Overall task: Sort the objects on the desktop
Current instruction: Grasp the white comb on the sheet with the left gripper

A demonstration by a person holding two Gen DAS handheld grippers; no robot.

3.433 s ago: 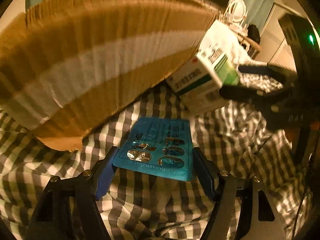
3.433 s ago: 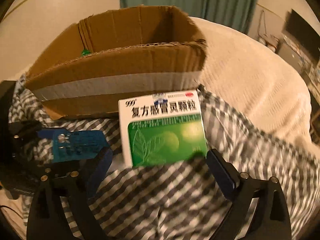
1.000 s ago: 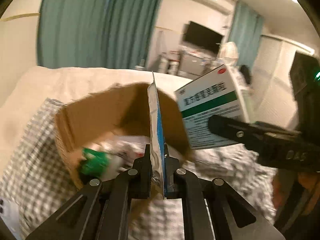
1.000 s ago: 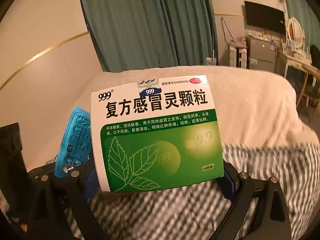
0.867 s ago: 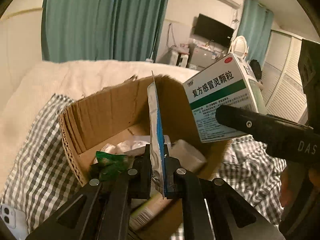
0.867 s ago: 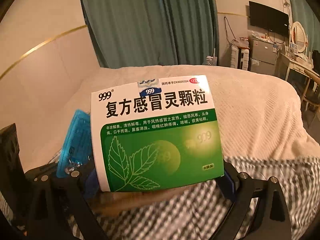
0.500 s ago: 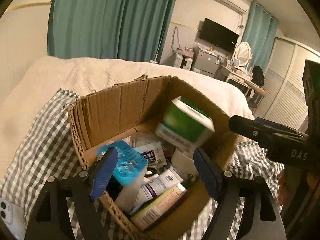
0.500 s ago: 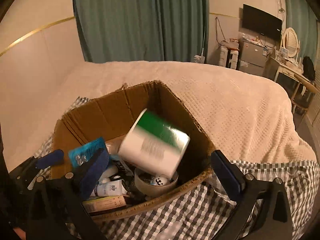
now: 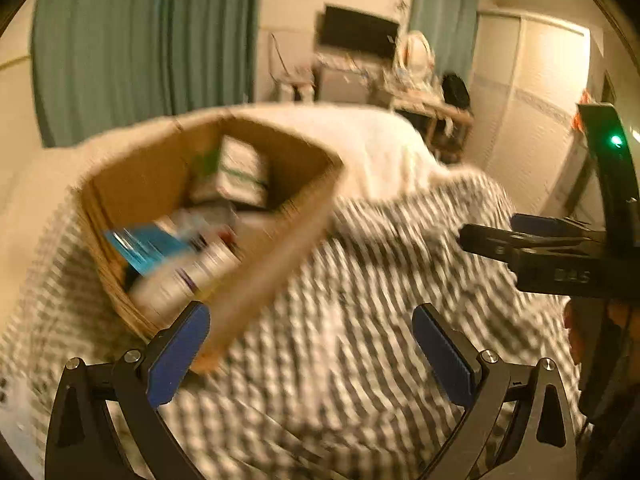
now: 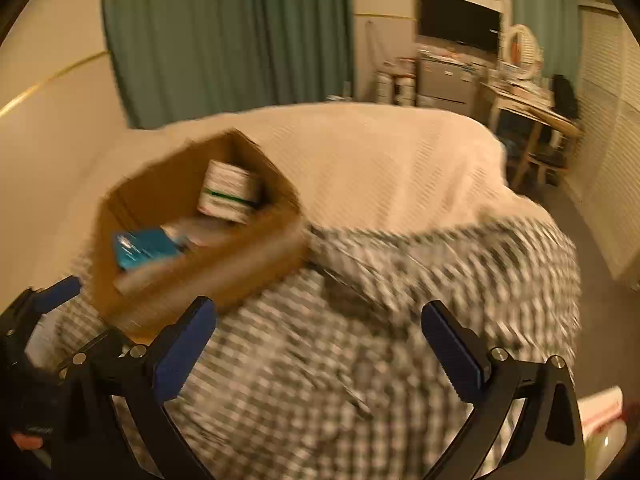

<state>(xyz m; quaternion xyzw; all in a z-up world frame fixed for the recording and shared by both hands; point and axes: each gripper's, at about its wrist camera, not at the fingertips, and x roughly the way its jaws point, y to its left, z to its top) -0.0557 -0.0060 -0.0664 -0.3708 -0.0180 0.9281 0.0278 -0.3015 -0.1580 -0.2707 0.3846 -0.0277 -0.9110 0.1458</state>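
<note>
Both things have dropped into the cardboard box [image 10: 192, 276]: the blue pill sheet [image 10: 144, 249] lies near its front, the white and green medicine box [image 10: 228, 192] at its back. The left gripper [image 9: 310, 338] has just been opening; it and the right gripper [image 10: 318, 334] gape wide, holding nothing, above the checked cloth [image 10: 360, 360] on the bed [image 10: 380, 152].

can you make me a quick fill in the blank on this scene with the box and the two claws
1. The blue blister pack lies inside the ___ box.
2. The left claw holds ___.
3. The box stands on a ___ cloth.
4. The jaws of the right claw stand ___.

Missing words: cardboard; nothing; checked; open
</note>
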